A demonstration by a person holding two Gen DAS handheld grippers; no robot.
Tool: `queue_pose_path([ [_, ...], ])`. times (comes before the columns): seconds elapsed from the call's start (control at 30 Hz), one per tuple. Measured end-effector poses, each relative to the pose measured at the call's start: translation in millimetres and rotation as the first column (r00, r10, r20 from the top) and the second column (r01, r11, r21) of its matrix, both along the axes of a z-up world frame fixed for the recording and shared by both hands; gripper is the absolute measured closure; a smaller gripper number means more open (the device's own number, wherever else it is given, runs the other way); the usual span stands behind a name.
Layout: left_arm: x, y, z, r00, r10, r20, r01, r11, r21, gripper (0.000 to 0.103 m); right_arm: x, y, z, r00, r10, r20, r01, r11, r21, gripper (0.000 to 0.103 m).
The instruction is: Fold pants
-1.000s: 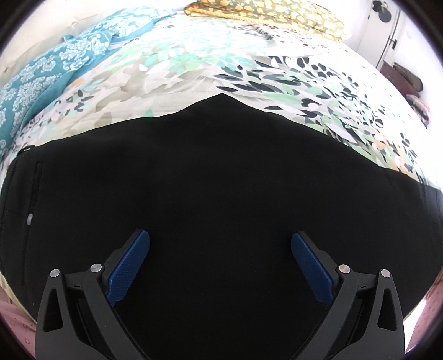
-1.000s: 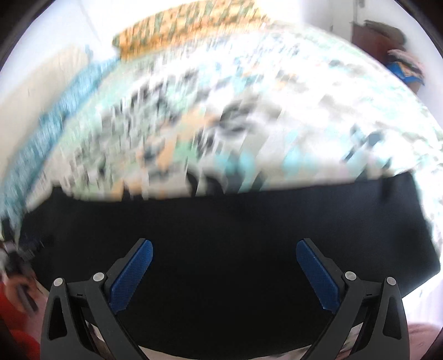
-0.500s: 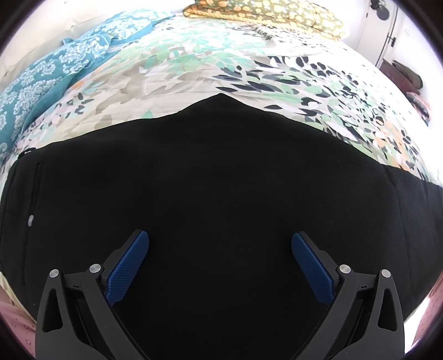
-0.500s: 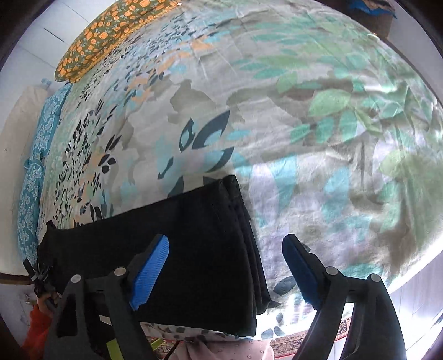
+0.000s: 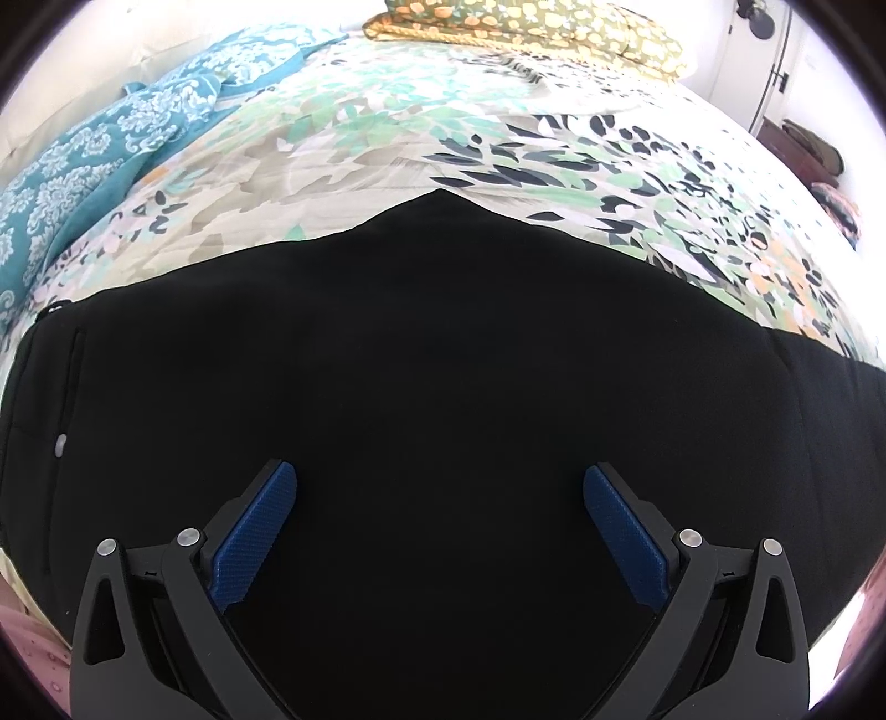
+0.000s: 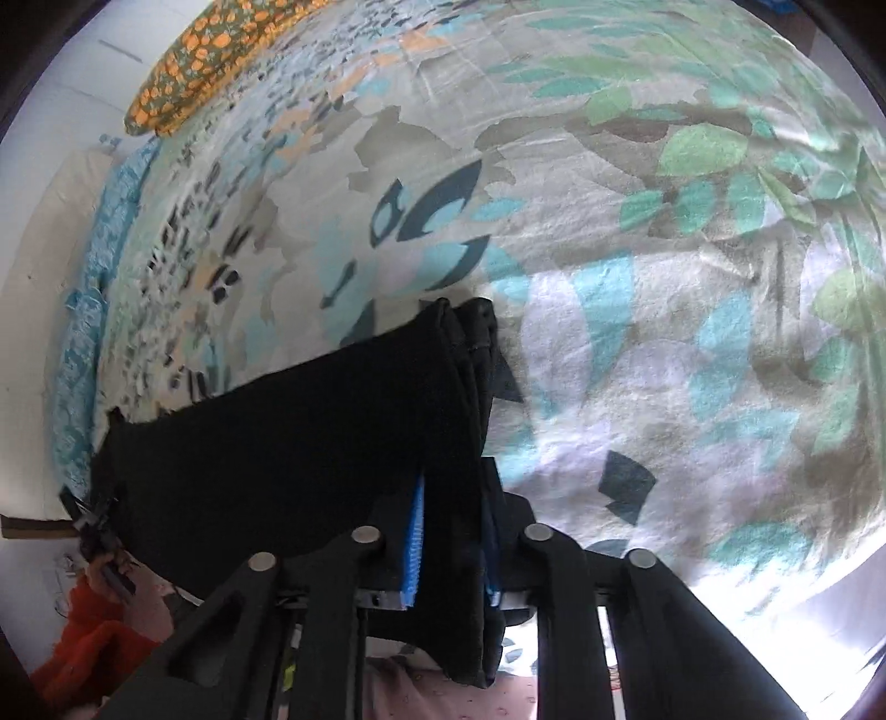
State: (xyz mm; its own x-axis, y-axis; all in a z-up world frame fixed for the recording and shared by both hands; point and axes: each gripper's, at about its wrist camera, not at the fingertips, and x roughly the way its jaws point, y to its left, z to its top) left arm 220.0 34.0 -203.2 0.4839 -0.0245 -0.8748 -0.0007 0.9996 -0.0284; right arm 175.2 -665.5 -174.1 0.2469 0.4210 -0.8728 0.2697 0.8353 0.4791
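Closing: the right gripper (image 6: pixel 451 545) is bringing its blue pads together on the stacked hem end of the black fabric pants (image 6: pixel 310 437); cloth fills the gap between them and bunches upward there.
Change: a second ago this gripper hung wide apart over the middle of the garment in a blurred sweep; half a second ago it straddled the hem end with jaws spread; now it has settled there and is narrowing on the layers.
Left gripper: the left gripper (image 5: pixel 440 523) stays spread over the waist half, blue pads (image 5: pixel 255 531) well apart, nothing between them but the flat cloth below; its view is unchanged across the second.
Pants: lying flat and folded lengthwise on the leaf-patterned bedspread (image 6: pixel 637 266), near the bed's front edge; a small pale button (image 5: pixel 61 446) shows near the waistband at the left, and the crotch point juts toward the far side.
Hem edge: several layers show at the right end, slightly fanned rather than flush.
Surroundings: an orange-flowered pillow (image 5: pixel 531 25) at the head, a teal patterned cloth (image 5: pixel 105 149) along the far left side.
Meaning: the leg end looks nearly secured, so the crosswise fold toward the waist seems about ready to begin.
Risk: a lower layer may slip the pinch and trail.
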Motion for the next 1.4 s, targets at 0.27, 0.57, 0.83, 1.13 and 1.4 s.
queue_pose_path([
  [0.27, 2.9, 11.9, 10.3, 0.998, 0.049, -0.033, -0.052, 0.992, -0.116, 0.002, -15.2, 81.2, 58.5, 0.974, -0.058, 0.219, -0.035, 0.916, 0.399, 0.088],
  [0.57, -13.1, 43.0, 48.5, 0.991, 0.126, 0.037, -0.111, 0.951, -0.288, 0.002, 28.3, 310.2, 36.1, 0.963, 0.040, 0.268, -0.218, 0.701, 0.679, 0.089],
  [0.83, -22.5, 58.6, 53.6, 0.986, 0.155, 0.056, -0.129, 0.938, -0.320, 0.002, 46.8, 487.0, -13.2, 0.971, 0.159, 0.178, -0.238, 0.626, 0.743, 0.079],
  [1.13, -33.9, 28.1, 71.5, 0.996, -0.023, 0.088, 0.057, 0.910, -0.411, 0.007, 34.7, 410.1, 46.3, 0.917, 0.186, 0.352, -0.309, 0.889, 0.336, 0.021],
  [1.4, -38.2, -49.7, 54.8, 0.962, -0.271, 0.006, 0.261, 0.919, -0.296, 0.033, -36.9, 314.4, 52.0, 0.903, 0.102, 0.418, -0.149, 0.985, 0.081, 0.018],
])
